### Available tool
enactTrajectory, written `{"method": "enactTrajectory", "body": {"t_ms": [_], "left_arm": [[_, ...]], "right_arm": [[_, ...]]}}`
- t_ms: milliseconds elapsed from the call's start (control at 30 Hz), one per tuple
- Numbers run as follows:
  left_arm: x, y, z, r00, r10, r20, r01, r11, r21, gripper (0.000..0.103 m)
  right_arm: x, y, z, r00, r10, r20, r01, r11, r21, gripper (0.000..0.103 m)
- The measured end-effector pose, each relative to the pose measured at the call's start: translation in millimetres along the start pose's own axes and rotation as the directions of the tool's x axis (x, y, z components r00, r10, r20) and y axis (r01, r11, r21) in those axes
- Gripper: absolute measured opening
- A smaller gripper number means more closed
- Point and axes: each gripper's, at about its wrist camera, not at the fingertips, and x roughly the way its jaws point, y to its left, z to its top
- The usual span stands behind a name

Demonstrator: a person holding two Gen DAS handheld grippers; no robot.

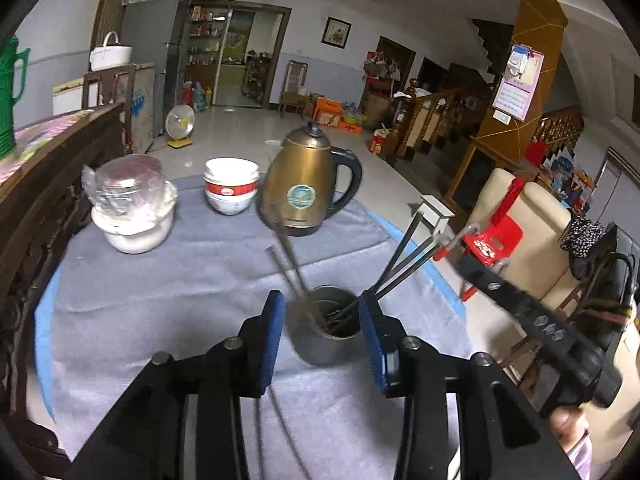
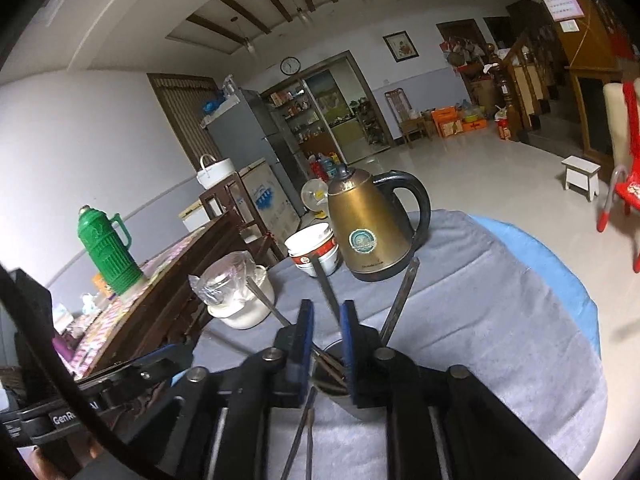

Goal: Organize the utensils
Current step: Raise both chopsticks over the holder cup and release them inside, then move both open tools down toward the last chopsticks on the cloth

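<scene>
A white jar (image 1: 134,224) with a crinkly plastic cover was seen at the far left of the grey cloth (image 1: 168,280). Next to it, white bowls (image 1: 231,190) with a red band were stacked. A gold kettle (image 1: 306,184) with a black handle was stood just right of the bowls.

Nearer the camera, a metal cup (image 1: 330,328) was set upright on the cloth. Chopsticks (image 1: 294,268) were leaned in it, some to the left and some (image 1: 404,264) to the right. The left gripper (image 1: 322,338) was held around the cup with its blue pads (image 1: 274,336) spread wide, 1 on each side. It could not be told if the pads touched the cup. More thin sticks (image 1: 276,432) were seen lying on the cloth under this gripper.

In the right wrist view, a green flask (image 2: 106,252) was stood on the wooden cabinet (image 2: 172,292) at the left. The right gripper (image 2: 326,344) was held over the cup (image 2: 334,380) with its pads (image 2: 306,340) close together. A dark chopstick (image 2: 326,288) was seen rising between them, but it could not be told if it was pinched. 2 sticks (image 2: 302,436) were seen on the cloth below.
</scene>
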Motion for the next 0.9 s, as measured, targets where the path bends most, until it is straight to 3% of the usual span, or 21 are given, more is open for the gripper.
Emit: {"method": "enactTrajectory", "body": {"t_ms": [67,100,167,267,433,600,900], "left_arm": [[-6,12,-6,0.999,0.032,0.005,-0.032,0.999,0.001,0.042],[-8,19,-11,0.999,0.052,0.002,-0.052,0.999,0.0,0.044],[-8,33,-22,0.996,0.089,-0.023,-0.089,0.996,-0.001,0.046],[2,54,-48,0.983,0.151,-0.108,-0.151,0.989,0.003,0.047],[24,78,-106,0.93,0.262,-0.258,-0.265,0.964,0.023,0.047],[25,72,-138,0.912,0.3,-0.28,-0.3,0.953,0.043,0.049],[32,55,-140,0.904,0.352,-0.243,-0.333,0.936,0.114,0.054]], "right_arm": [[-8,-5,-4,1.0,0.019,0.007,-0.019,1.0,0.012,0.043],[-14,-8,-7,0.999,0.026,0.023,-0.026,1.0,0.014,0.057],[-21,-8,-10,0.999,0.028,0.033,-0.028,1.0,0.001,0.057],[-22,-10,-24,0.999,0.044,-0.018,-0.045,0.999,-0.016,0.057],[-7,-13,-63,0.99,0.016,-0.142,-0.026,0.997,-0.069,0.053],[11,-22,-98,0.972,-0.006,-0.234,-0.006,0.999,-0.051,0.048],[16,-17,-112,0.962,-0.018,-0.274,0.0,0.998,-0.068,0.049]]}}
